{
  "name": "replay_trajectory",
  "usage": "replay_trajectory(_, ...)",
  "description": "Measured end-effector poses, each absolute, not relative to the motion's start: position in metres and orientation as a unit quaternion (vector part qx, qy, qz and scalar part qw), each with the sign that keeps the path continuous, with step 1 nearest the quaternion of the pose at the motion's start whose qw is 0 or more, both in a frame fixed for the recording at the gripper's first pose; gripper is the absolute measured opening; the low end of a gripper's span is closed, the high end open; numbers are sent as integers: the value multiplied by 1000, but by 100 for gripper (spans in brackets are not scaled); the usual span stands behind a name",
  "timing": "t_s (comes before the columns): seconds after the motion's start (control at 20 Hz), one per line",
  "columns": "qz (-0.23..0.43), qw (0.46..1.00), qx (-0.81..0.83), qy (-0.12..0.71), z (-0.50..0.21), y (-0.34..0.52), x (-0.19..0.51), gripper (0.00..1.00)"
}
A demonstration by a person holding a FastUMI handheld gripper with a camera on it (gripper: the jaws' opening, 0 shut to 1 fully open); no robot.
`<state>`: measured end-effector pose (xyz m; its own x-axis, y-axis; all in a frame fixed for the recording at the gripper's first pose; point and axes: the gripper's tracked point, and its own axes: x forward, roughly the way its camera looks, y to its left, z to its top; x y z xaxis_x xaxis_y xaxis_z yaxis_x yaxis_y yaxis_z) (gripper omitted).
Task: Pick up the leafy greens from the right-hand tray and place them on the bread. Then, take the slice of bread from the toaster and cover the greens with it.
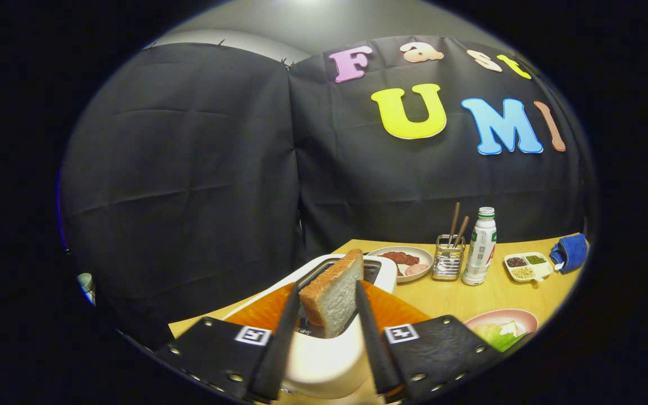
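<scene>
on the wooden table (470,295), tongs (329,315) grip the toaster's (324,360) bread slice (335,295).

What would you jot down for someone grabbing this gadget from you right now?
Gripper: fingers on either side of the bread slice, apparently closed on it.
The slice stands half out of the toaster slot, tilted.
Greens lie on a pink plate beyond the right finger; whether bread lies under them is unclear.
Done: probably the greens step.
Left: lift the slice clear, carry it to the plate, cover the greens.
</scene>
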<state>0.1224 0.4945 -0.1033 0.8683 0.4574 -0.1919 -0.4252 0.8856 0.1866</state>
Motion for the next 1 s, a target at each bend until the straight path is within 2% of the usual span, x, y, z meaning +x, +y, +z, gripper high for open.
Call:
replay_trajectory(0.05, 228, 965, 69, 114, -104, 496, 128, 28)
replay_trajectory(0.1, 228, 964, 70, 116, -104, 493, 128, 27)
replay_trajectory(0.2, 238, 962, 86, 106, -97, 494, 123, 7)
replay_trajectory(0.8, 248, 951, 181, 42, -27, 443, 108, 7)
replay_trajectory(1.0, 209, 963, 170, 21, -18, 384, 101, 7)
